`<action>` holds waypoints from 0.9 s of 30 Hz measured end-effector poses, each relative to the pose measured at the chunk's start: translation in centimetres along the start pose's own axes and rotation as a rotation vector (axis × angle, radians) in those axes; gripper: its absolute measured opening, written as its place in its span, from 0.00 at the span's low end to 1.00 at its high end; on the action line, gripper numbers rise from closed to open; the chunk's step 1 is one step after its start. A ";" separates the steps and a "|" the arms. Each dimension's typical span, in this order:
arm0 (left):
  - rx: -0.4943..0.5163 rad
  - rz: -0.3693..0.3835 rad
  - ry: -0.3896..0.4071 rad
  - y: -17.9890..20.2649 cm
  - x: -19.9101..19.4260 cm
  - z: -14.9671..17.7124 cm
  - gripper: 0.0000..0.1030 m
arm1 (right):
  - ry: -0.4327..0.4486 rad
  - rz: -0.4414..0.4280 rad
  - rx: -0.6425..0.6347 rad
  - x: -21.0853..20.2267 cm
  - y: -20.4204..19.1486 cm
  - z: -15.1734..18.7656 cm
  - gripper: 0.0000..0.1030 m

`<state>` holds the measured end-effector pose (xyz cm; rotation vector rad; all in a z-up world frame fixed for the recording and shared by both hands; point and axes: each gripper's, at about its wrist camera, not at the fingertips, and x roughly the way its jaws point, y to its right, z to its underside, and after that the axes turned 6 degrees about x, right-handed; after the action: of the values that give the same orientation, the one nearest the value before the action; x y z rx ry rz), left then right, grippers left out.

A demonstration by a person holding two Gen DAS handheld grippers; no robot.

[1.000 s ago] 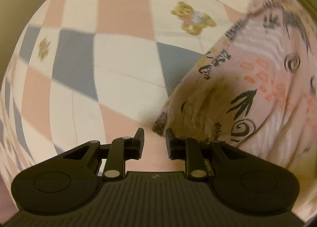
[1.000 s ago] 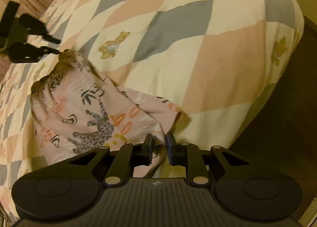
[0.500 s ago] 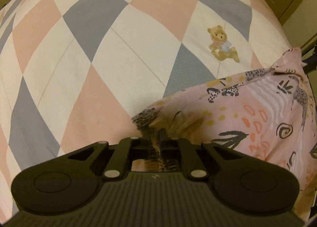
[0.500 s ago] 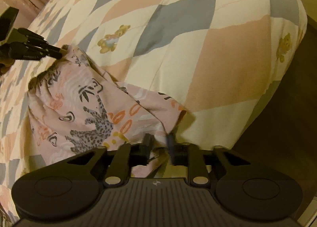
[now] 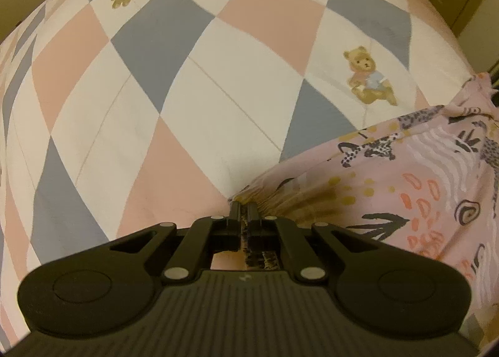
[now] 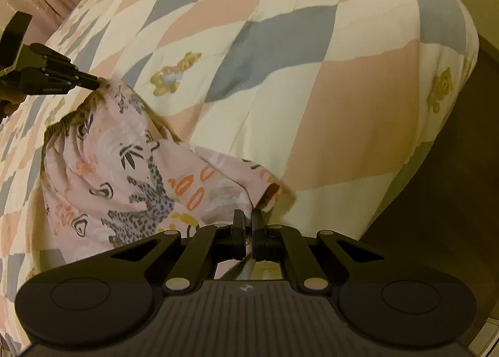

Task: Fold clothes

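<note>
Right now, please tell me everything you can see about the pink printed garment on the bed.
The garment is thin pink cloth, soft-looking, printed with spotted leopards, dark leaves, orange ovals and yellow dots. One end has a gathered edge. It lies rumpled and partly lifted on the checked bedspread. The left gripper is shut on the gathered corner; the right gripper is shut on another edge near the side of the bed. Between them the cloth sags in folds. It is not folded yet.

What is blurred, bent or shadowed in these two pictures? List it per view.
Left wrist view: warm dim light, fisheye bulges the quilt; pink printed garment fairly sharp. Right wrist view: quilt's grey diamond smeared, dark shadow beside the bed at right; left gripper small at the frame edge.
</note>
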<state>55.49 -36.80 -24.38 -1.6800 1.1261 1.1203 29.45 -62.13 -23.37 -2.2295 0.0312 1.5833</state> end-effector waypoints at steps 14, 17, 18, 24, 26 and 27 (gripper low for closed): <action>-0.122 -0.092 0.044 0.5 -3.4 1.6 0.07 | 0.067 0.034 -0.101 -1.9 -0.3 -0.1 0.23; -0.128 -0.082 0.068 2.1 -4.3 1.6 0.07 | 0.085 0.047 -0.344 -2.0 -3.1 1.3 0.28; -0.129 -0.073 0.073 2.8 -4.5 1.7 0.07 | 0.074 0.043 -0.414 -1.7 -4.0 1.7 0.31; -0.129 -0.024 0.065 6.9 -4.0 2.3 0.09 | 0.059 0.132 -0.637 0.7 -5.6 2.3 0.43; -0.136 -0.021 0.057 7.9 -4.0 2.9 0.09 | 0.109 0.155 -0.553 -0.2 -4.4 1.0 0.23; -0.139 -0.022 0.053 8.3 -4.1 3.3 0.09 | 0.140 0.163 -0.494 -0.9 -3.7 0.2 0.24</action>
<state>46.03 -35.09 -22.59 -1.8343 1.0803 1.1693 29.83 -58.91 -21.43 -2.7762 -0.1601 1.6525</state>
